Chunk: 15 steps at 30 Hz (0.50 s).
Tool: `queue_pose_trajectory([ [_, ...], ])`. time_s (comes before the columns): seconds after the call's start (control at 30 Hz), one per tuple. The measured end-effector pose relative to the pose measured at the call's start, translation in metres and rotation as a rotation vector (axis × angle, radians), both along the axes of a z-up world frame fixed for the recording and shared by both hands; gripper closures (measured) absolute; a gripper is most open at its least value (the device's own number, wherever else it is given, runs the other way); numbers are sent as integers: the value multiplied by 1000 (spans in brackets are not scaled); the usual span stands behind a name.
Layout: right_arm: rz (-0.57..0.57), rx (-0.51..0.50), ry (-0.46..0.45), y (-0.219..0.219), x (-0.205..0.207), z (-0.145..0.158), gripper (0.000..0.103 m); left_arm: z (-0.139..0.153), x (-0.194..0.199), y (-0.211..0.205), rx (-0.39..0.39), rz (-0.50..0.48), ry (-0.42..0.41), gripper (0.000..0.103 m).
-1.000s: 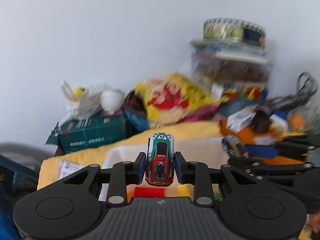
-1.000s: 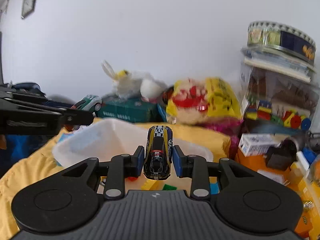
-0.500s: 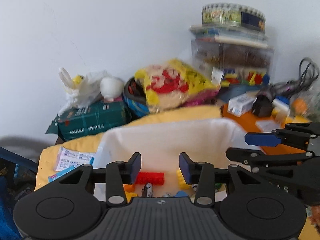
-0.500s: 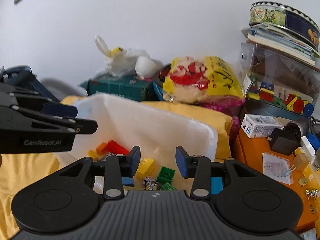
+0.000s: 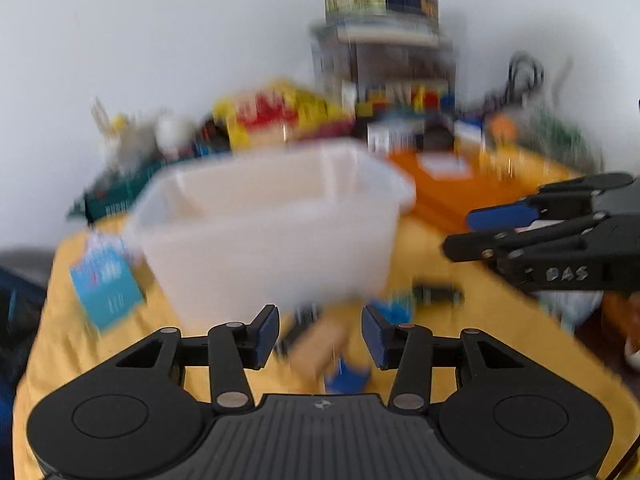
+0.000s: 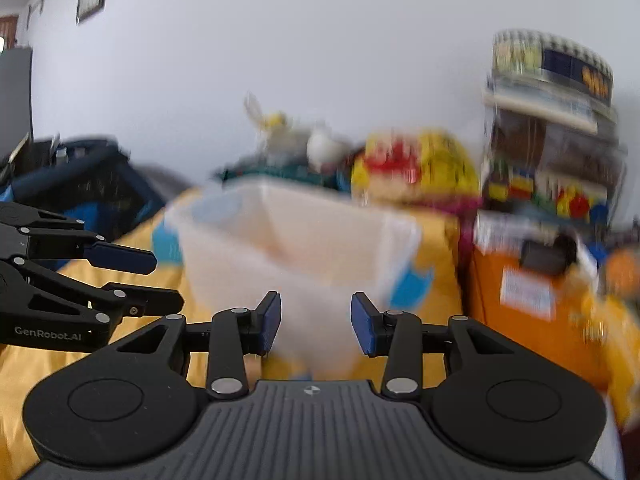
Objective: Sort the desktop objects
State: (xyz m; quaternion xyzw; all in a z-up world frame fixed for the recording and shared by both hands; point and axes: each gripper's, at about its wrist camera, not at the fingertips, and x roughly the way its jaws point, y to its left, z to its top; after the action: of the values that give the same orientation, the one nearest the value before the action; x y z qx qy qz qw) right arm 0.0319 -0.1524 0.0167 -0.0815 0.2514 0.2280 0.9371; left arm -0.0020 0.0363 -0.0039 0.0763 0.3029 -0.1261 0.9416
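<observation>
Yellow cloth (image 5: pixel 460 320) under white bin (image 5: pixel 272 240), both grippers empty

A yellow cloth (image 5: pixel 460 264) carries a white bin (image 5: pixel 272 236) and blurred small items.

"GenRobot.AI" stands on the left gripper (image 6: pixel 136 280); the right gripper (image 5: pixel 476 232) perhaps reads "DAS".

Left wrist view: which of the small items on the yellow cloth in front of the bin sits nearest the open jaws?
The tan block: it lies right between the left gripper fingers, untouched; the dark item sits farther right.
</observation>
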Motion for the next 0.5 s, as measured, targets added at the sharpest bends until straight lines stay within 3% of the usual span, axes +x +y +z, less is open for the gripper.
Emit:
queue_pose_trajectory([
  [0.23,-38,-114,168,-19,9,-54,61,-31,-7,-14,70,-37,76,53],
  [0.5,63,-321,121,-10,25,-73,66,-35,8,-17,100,-23,90,53],
])
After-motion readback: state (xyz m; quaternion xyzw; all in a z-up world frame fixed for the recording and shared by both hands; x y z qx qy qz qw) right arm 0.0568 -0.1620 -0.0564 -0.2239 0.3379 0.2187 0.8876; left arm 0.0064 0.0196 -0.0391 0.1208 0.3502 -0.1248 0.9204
